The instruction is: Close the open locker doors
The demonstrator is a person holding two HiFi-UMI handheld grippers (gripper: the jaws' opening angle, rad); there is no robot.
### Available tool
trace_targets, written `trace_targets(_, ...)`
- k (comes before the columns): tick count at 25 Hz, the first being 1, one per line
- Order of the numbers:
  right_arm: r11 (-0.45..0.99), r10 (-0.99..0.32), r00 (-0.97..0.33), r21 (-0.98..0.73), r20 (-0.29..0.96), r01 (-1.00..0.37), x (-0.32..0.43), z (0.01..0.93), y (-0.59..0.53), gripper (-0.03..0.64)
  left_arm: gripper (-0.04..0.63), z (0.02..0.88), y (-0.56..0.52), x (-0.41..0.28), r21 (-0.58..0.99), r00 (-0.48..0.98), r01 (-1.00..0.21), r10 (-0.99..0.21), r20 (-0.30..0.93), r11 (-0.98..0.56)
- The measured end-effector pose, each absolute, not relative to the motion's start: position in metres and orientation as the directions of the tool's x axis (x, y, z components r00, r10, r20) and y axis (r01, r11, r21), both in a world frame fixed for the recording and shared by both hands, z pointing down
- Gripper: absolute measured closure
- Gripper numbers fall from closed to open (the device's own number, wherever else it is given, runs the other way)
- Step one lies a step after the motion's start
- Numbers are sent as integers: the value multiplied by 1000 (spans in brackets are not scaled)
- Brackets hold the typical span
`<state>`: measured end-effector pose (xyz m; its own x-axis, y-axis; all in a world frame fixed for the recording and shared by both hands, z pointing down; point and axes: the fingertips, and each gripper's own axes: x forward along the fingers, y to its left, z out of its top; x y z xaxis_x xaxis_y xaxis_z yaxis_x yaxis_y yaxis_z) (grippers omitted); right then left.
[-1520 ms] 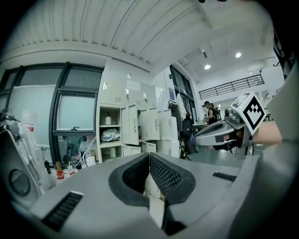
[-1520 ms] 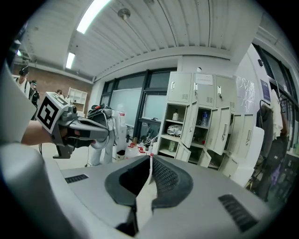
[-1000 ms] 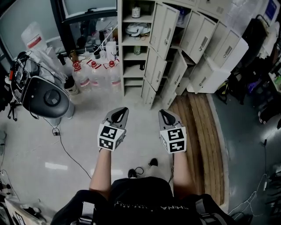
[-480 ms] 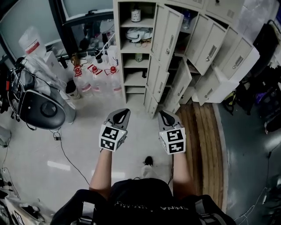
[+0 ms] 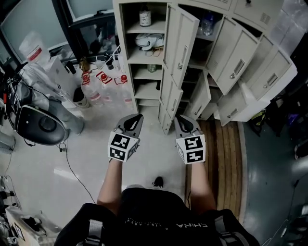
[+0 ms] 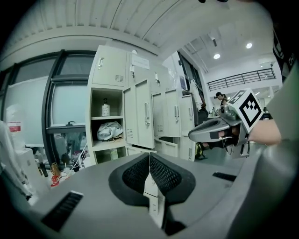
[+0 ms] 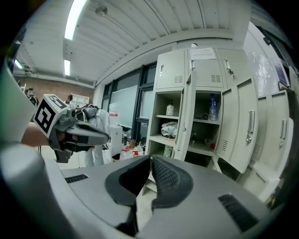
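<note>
A beige locker bank [image 5: 144,9] stands ahead with several doors swung open: a tall upper door [image 5: 180,43], smaller lower doors [image 5: 172,98] and more doors at the right [image 5: 236,60]. The open left column shows shelves with a bottle and a white bundle [image 5: 147,41]. My left gripper [image 5: 136,118] and right gripper [image 5: 180,119] are held side by side short of the lockers, both shut and empty, touching no door. In the left gripper view the jaws [image 6: 149,157] meet in front of the open door [image 6: 144,119]. In the right gripper view the jaws [image 7: 150,159] meet below the open door [image 7: 184,116].
Clear bottles with red caps [image 5: 103,89] stand on the floor left of the lockers. A round black-and-grey device [image 5: 41,125] sits further left, with a cable [image 5: 72,163] trailing over the floor. A wooden strip [image 5: 226,149] runs along the floor at the right.
The lockers have come nearer and lower in the head view as the person walks toward them. Both grippers stay shut, side by side in front of the body.
</note>
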<state>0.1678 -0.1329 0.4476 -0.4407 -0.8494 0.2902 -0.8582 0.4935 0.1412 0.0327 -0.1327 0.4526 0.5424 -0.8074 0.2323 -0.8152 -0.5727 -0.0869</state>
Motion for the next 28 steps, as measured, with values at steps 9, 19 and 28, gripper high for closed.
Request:
trace_targets(9, 490, -855, -448, 124, 262, -863, 186, 437, -177, 577, 575, 432, -178, 46, -120, 533, -816, -816, 224, -566)
trace_targets(19, 470, -865, -428, 122, 262, -874, 173, 440, -223, 577, 575, 430, -220, 15, -111, 511, -836, -836, 199, -537)
trace_targets(28, 409, -894, -364, 146, 263, -901, 128, 438, -283, 577, 575, 434, -287, -25, -97, 576, -797, -798, 177, -596)
